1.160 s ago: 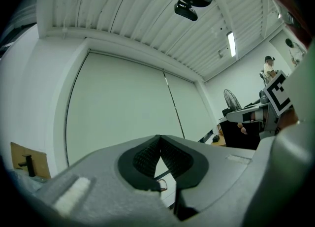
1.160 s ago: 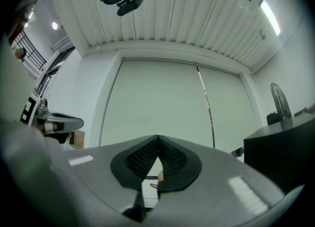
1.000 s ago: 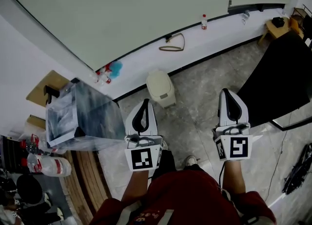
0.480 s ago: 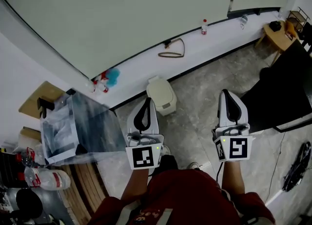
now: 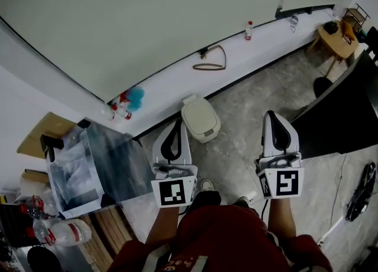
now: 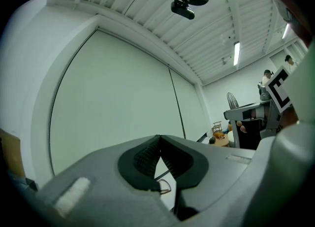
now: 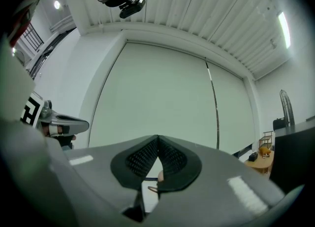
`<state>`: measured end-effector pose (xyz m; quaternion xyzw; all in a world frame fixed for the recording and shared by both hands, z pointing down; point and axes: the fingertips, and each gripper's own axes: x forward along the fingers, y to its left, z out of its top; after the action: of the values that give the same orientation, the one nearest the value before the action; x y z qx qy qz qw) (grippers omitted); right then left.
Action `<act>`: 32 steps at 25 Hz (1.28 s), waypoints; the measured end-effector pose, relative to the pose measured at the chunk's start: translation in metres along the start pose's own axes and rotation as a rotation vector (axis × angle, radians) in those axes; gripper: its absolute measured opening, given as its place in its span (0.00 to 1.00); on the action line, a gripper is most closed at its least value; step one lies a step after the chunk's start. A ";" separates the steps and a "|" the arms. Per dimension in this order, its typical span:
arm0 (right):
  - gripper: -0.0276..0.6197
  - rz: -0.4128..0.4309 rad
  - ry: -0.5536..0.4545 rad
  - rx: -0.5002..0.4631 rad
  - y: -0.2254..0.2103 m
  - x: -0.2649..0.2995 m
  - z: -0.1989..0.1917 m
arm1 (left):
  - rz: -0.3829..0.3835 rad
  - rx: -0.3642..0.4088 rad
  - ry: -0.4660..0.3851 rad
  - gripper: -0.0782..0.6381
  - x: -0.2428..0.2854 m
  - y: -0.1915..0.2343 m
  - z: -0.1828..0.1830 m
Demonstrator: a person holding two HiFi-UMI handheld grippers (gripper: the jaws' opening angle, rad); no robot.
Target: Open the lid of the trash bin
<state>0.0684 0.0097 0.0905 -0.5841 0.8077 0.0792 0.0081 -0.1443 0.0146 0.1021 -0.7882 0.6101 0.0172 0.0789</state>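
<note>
The trash bin point(image 5: 201, 120) is a small cream one with its lid down, standing on the grey floor against the white ledge, seen only in the head view. My left gripper point(image 5: 175, 123) is held level just left of the bin and a little short of it, its jaws shut and empty. My right gripper point(image 5: 272, 114) is level too, well to the right of the bin, shut with nothing in it. In the left gripper view the gripper point(image 6: 158, 138) faces the pale wall, and so does the gripper point(image 7: 157, 138) in the right gripper view.
A shiny box point(image 5: 97, 167) stands at my left. A low white ledge point(image 5: 266, 38) runs along the wall and carries a cable loop point(image 5: 210, 59), a bottle point(image 5: 248, 30) and blue and red items point(image 5: 127, 101). A black table point(image 5: 339, 120) and a wooden stool point(image 5: 336, 36) are at the right.
The person has stepped forward; the bin now lies nearer to both grippers and lower in the head view. Both jaws have stayed shut.
</note>
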 end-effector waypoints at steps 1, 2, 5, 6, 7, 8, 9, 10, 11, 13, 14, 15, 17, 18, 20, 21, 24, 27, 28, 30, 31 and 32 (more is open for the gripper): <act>0.04 -0.005 0.004 -0.002 0.005 0.004 -0.001 | -0.006 -0.010 0.017 0.12 0.002 0.006 -0.005; 0.04 -0.009 0.010 -0.005 0.011 0.009 -0.002 | -0.014 -0.014 0.027 0.12 0.003 0.012 -0.010; 0.04 -0.006 0.030 -0.019 0.030 0.021 -0.005 | -0.037 -0.016 0.048 0.12 0.008 0.025 -0.026; 0.04 -0.004 0.037 -0.026 0.035 0.023 -0.008 | -0.043 -0.015 0.055 0.12 0.008 0.028 -0.031; 0.04 -0.004 0.045 -0.034 0.039 0.024 -0.011 | -0.049 -0.015 0.060 0.12 0.008 0.031 -0.036; 0.04 -0.004 0.052 -0.039 0.042 0.024 -0.014 | -0.054 -0.015 0.065 0.12 0.009 0.034 -0.041; 0.04 -0.004 0.058 -0.043 0.045 0.026 -0.017 | -0.057 -0.018 0.070 0.12 0.009 0.036 -0.045; 0.04 -0.004 0.064 -0.044 0.048 0.028 -0.020 | -0.057 -0.024 0.075 0.12 0.010 0.038 -0.050; 0.04 -0.004 0.069 -0.042 0.049 0.030 -0.023 | -0.057 -0.030 0.081 0.12 0.011 0.040 -0.054; 0.04 -0.003 0.083 -0.034 0.051 0.034 -0.032 | -0.061 -0.037 0.097 0.12 0.013 0.041 -0.065; 0.04 0.000 0.091 -0.030 0.053 0.036 -0.036 | -0.063 -0.040 0.107 0.12 0.014 0.041 -0.071; 0.04 0.007 0.099 -0.026 0.055 0.040 -0.041 | -0.064 -0.044 0.119 0.12 0.016 0.041 -0.078; 0.04 0.018 0.128 -0.018 0.056 0.046 -0.055 | -0.063 -0.052 0.141 0.12 0.021 0.040 -0.092; 0.04 0.021 0.141 -0.013 0.055 0.050 -0.064 | -0.062 -0.054 0.153 0.12 0.023 0.039 -0.099; 0.04 0.029 0.162 0.004 0.052 0.056 -0.080 | -0.062 -0.055 0.182 0.12 0.028 0.034 -0.116; 0.04 0.034 0.175 0.015 0.051 0.059 -0.088 | -0.063 -0.057 0.195 0.12 0.031 0.031 -0.123; 0.04 0.048 0.216 0.045 0.049 0.068 -0.114 | -0.067 -0.064 0.237 0.12 0.040 0.023 -0.148; 0.04 0.062 0.239 0.058 0.044 0.075 -0.147 | -0.063 -0.085 0.278 0.12 0.050 0.015 -0.178; 0.04 0.069 0.245 0.060 0.042 0.077 -0.159 | -0.064 -0.086 0.293 0.12 0.053 0.012 -0.189; 0.04 0.081 0.295 0.071 0.039 0.075 -0.186 | -0.067 -0.094 0.334 0.12 0.056 0.003 -0.212; 0.04 0.086 0.328 0.081 0.038 0.074 -0.199 | -0.066 -0.105 0.357 0.12 0.056 -0.001 -0.224; 0.04 0.091 0.352 0.090 0.038 0.073 -0.211 | -0.065 -0.116 0.381 0.12 0.055 -0.006 -0.235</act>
<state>0.0265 -0.0768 0.2956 -0.5509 0.8250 -0.0602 -0.1109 -0.1411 -0.0709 0.3279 -0.7996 0.5864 -0.0996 -0.0829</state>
